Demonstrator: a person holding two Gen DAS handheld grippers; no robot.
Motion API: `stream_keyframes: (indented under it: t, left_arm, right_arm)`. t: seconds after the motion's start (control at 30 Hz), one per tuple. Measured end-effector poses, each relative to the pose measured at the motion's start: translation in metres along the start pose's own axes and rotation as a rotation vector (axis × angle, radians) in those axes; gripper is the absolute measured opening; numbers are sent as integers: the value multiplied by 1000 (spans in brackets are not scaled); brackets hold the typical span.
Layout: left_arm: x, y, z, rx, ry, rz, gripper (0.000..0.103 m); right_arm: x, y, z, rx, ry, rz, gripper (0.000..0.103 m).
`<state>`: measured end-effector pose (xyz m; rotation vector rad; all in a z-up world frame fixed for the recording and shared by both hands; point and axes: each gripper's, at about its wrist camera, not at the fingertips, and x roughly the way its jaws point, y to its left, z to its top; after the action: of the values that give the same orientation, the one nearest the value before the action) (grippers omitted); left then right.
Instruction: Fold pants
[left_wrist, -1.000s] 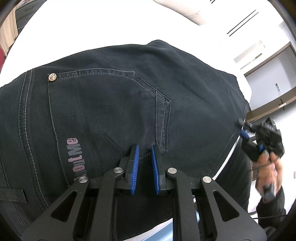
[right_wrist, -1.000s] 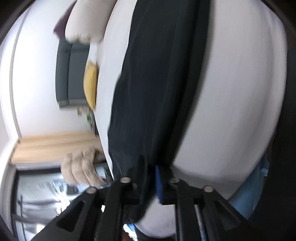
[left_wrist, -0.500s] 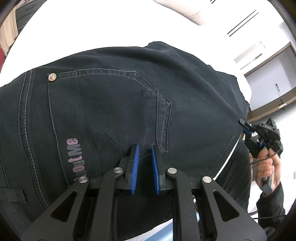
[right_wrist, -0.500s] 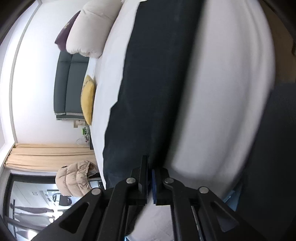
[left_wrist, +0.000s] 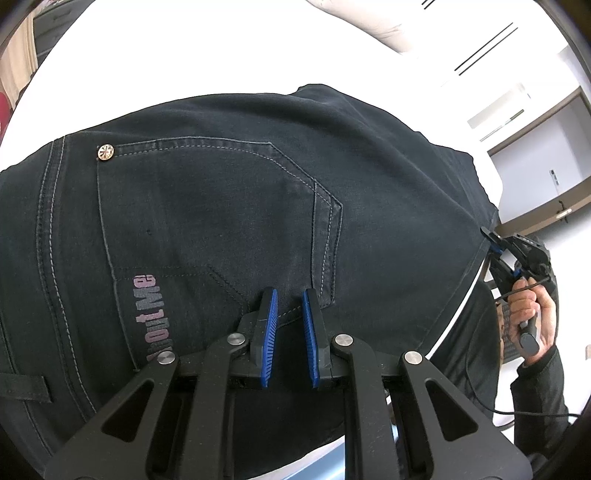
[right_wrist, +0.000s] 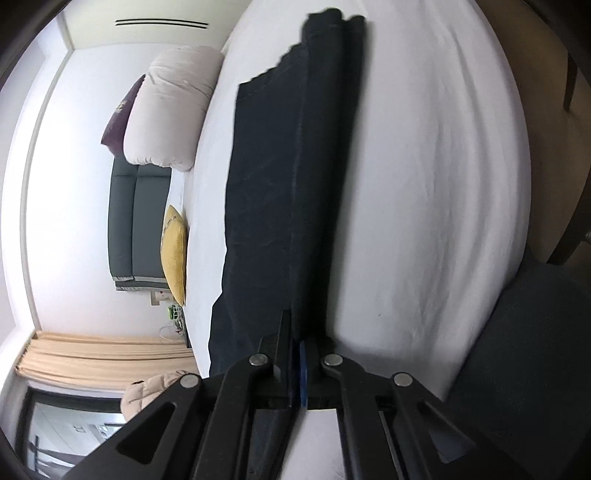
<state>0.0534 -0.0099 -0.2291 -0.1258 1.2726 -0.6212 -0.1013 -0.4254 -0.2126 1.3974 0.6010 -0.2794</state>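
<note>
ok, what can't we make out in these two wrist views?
- Left wrist: left gripper hides the dark denim pants beneath its linkage, so any grip is unclear.
- Left wrist: pink printed lettering is partly cut off.
- Right wrist: right gripper tips mask the pinched edge.

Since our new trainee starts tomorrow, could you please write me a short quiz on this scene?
1. True or false: the pants lie on a wooden floor.
2. The cushion beside the sofa is: A red, B yellow, C green?
3. Fill in: the right tongs are shut on the edge of the ____.
Key: 1 false, they lie on the bed; 2 B; 3 pants.
</note>
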Motion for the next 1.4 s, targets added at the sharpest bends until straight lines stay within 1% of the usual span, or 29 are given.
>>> stream_keyframes:
  t: [0.03, 0.07, 0.1, 0.13, 0.17, 0.2, 0.23, 0.27, 0.33, 0.37, 0.4, 0.43, 0.5, 0.57, 0.63, 0.67, 0.7, 0.73, 0.77, 0.87, 0.93, 1.0, 1.07, 1.13, 1.23, 1.27, 1.33, 1.37, 1.4]
  left_arm:
    - [-1, -1, 1, -1, -1, 3, 14]
    - [-3, -2, 1, 1, -5, 13, 14]
    - [-6, -5, 3, 7, -13, 33, 14]
    - [-8, -8, 4, 14, -23, 51, 14]
    - [-10, -11, 6, 20, -31, 58, 14]
    - [-14, -16, 9, 28, -47, 52, 14]
    - [-15, -20, 12, 31, -57, 38, 14]
    - [-16, -25, 16, 36, -63, 23, 14]
    - [-12, -39, 30, 61, -69, 3, 14]
    - [-9, -45, 37, 70, -70, -4, 14]
    - [-5, -55, 48, 83, -76, -23, 14]
    - [-1, -61, 54, 92, -81, -37, 14]
    - [13, -76, 72, 110, -81, -49, 14]
    - [35, -89, 88, 126, -52, -65, 14]
    - [63, -99, 104, 136, 12, -63, 14]
    - [75, -102, 111, 144, 22, -45, 14]
    - [86, -104, 116, 152, 40, -28, 14]
    - [97, -104, 121, 153, 49, -20, 14]
    - [101, -103, 126, 146, 41, -23, 14]
    - [109, -103, 140, 145, 31, -18, 14]
    - [112, -104, 143, 156, 23, -5, 12]
    - [114, -98, 145, 134, 17, -17, 6]
    - [115, -90, 148, 99, 8, -49, 5]
    - [117, -85, 150, 94, 7, -63, 4]
    - [117, -82, 153, 101, -2, -63, 3]
    - [115, -81, 154, 101, -7, -58, 3]
    - [105, -79, 152, 103, -33, -17, 3]
    - [99, -79, 151, 102, -49, 7, 3]
    - [95, -80, 149, 101, -58, 20, 3]
  right_arm:
    - [-4, 5, 1, -10, 4, -19, 6]
    - [-10, 8, 2, -19, -2, -42, 11]
    - [-20, 14, 3, -42, -28, -88, 24]
    - [-30, 22, 5, -71, -69, -144, 28]
    - [-43, 33, 7, -106, -119, -177, 28]
    - [-49, 43, 7, -145, -139, -163, 28]
    - [-47, 60, 7, -201, -108, -122, 28]
    - [-40, 72, 6, -237, -55, -91, 26]
    - [-9, 100, -6, -311, 117, 3, 11]
    - [17, 115, -18, -339, 224, 64, 9]
    - [36, 122, -27, -347, 288, 85, 8]
    - [66, 131, -41, -360, 384, 96, 7]
    - [107, 135, -58, -356, 487, 96, 6]
    - [148, 127, -72, -304, 585, 79, 6]
    - [173, 116, -75, -280, 615, 33, 5]
    - [180, 107, -71, -295, 602, -25, 0]
    - [184, 101, -61, -290, 578, -33, 0]
    - [184, 95, -51, -267, 559, -19, 0]
    - [179, 90, -33, -242, 520, -18, 0]
    - [166, 89, 17, -266, 384, -61, 0]
    - [156, 77, 55, -206, 321, -54, 0]
    - [143, 70, 81, -194, 254, -63, 0]
    - [130, 61, 112, -172, 191, -70, 0]
    - [115, 54, 142, -151, 122, -84, 0]
    - [84, 48, 186, -139, -8, -156, 0]
    - [75, 48, 194, -138, -42, -186, 0]
    - [51, 55, 206, -145, -118, -241, 0]
    - [36, 63, 206, -170, -166, -289, 2]
    - [24, 71, 200, -207, -182, -292, 2]
